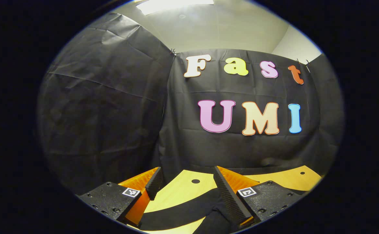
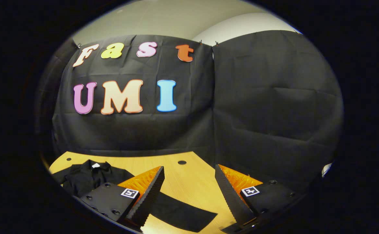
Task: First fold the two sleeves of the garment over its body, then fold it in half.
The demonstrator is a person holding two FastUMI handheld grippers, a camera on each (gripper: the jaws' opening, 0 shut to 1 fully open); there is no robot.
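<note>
Black shirt [image 2: 88, 177] looks soft, limp; take its sleeve [image 2: 183, 214] end at five o'clock. Left gripper [image 1: 184, 191], right gripper [image 2: 189, 191] gape wide, empty.

The left gripper [image 1: 185, 182] is held level, looking forward along its two fingers, which rise from the bottom of the left gripper view. The fingers stand wide apart with an open gap between them, and nothing is pinched there. Each finger's ribbed inner face turns toward the other.

The right gripper [image 2: 189, 180] sits in much the same pose in the right gripper view, its two fingers spread wide and angled slightly outward from the base. Nothing is held between them. Each gripper body carries a small square marker.
</note>
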